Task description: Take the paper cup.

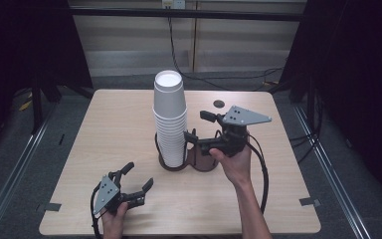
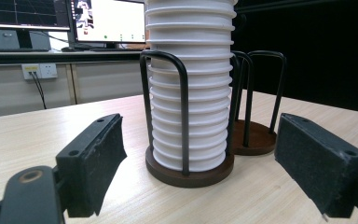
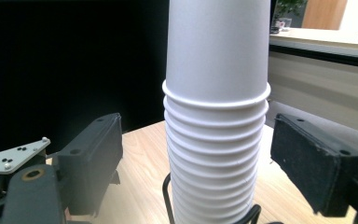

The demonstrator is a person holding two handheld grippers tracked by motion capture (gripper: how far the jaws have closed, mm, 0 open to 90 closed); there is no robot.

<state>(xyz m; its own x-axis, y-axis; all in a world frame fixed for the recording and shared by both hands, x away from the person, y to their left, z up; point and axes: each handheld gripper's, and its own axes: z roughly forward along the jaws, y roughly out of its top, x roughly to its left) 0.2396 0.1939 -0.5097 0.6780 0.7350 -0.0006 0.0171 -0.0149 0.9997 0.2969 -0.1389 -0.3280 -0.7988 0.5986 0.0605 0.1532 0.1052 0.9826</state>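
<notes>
Two hand-held grippers are open and hold nothing. The right hand-held gripper (image 1: 197, 125) is beside the cup stack (image 1: 169, 119) mid-bench. The left hand-held gripper (image 1: 138, 176) waits near the front edge.

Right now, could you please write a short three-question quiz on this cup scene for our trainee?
1. True or false: the stack of white cups sits upside down in the dark holder.
2. Which claw is nearer the stack: A left claw, B right claw?
3. What stands in the holder's second ring?

Key: 1 true. 2 B. 3 Nothing; it is empty.
</notes>
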